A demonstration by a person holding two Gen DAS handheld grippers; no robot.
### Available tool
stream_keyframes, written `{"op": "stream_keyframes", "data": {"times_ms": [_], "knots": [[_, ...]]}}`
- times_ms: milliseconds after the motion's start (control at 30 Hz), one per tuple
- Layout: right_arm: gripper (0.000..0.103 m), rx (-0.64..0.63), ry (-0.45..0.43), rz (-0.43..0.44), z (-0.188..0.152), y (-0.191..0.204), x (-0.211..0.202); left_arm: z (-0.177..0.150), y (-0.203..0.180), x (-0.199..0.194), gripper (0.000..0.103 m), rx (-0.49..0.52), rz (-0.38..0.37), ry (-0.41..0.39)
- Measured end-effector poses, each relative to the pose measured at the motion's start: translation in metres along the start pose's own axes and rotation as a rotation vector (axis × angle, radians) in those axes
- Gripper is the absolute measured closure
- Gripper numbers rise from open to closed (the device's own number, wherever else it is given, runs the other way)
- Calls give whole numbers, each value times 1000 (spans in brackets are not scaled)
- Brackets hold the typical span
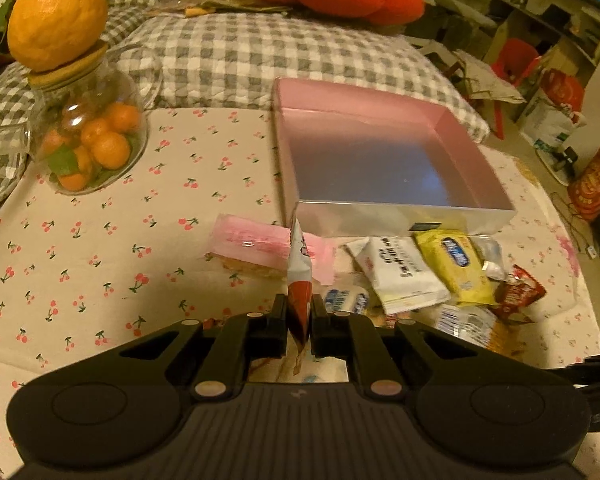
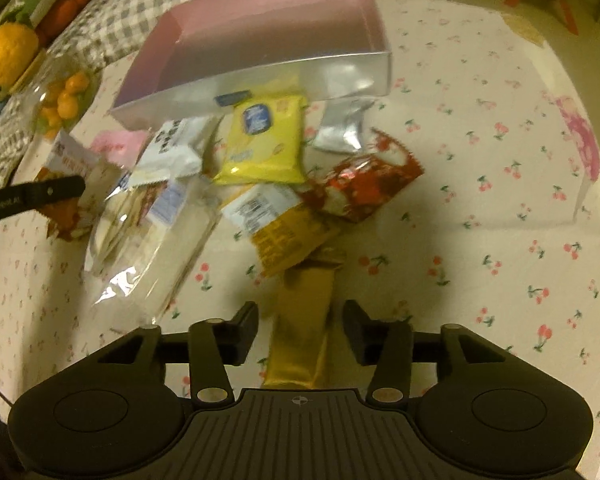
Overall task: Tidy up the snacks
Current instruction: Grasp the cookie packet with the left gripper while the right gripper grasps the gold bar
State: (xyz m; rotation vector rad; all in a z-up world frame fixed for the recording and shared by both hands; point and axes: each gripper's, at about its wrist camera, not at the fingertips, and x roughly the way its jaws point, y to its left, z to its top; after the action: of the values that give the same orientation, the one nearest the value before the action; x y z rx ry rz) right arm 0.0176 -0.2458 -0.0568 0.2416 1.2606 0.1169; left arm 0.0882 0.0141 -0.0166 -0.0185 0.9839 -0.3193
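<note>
Pinching a red-and-white snack packet [image 1: 299, 300] edge-on between pressed-together jaws, the left gripper [image 1: 299, 316] holds it upright, its long axis running away from the camera toward the near corner of the one pink box [image 1: 380, 152], which sits open and holds nothing. The right gripper [image 2: 300, 328] stands spread, its jaws clear of the gold bar [image 2: 302, 332] lying lengthwise between them on the cherry-print cloth [image 2: 480, 240]; that bar's long axis points up toward the pile. One yellow packet [image 2: 266, 140], one white packet [image 2: 172, 148], one silver pouch [image 2: 342, 128], one red crinkled packet [image 2: 364, 184] and one clear bag [image 2: 148, 240] lie heaped just in front of the box. One pink-wrapped cake [image 1: 252, 250] lies left of the pile. One glass jar [image 1: 88, 136] of small oranges stands well apart at the far left.
</note>
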Motion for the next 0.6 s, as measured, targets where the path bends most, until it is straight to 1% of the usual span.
{"op": "stream_keyframes", "data": {"times_ms": [100,167,233,267,367,600], "knots": [[56,-36,19,-28,-4,8,6,-3,-5,-4,94,10,-19,-5],[59,-84,11,-64,-8,15,7,-4,-9,-5,94,17,-31,-4],[70,-125,0,-115,-11,21,7,-6,-12,-6,94,24,-39,-2],[71,-143,-5,-130,-12,24,7,-7,-14,-6,94,27,-42,-1],[73,-151,-12,-135,-13,24,6,-11,-18,-6,94,34,-49,3],[75,-114,-43,-106,-14,16,-5,-15,-24,-11,94,42,-68,-1]]}}
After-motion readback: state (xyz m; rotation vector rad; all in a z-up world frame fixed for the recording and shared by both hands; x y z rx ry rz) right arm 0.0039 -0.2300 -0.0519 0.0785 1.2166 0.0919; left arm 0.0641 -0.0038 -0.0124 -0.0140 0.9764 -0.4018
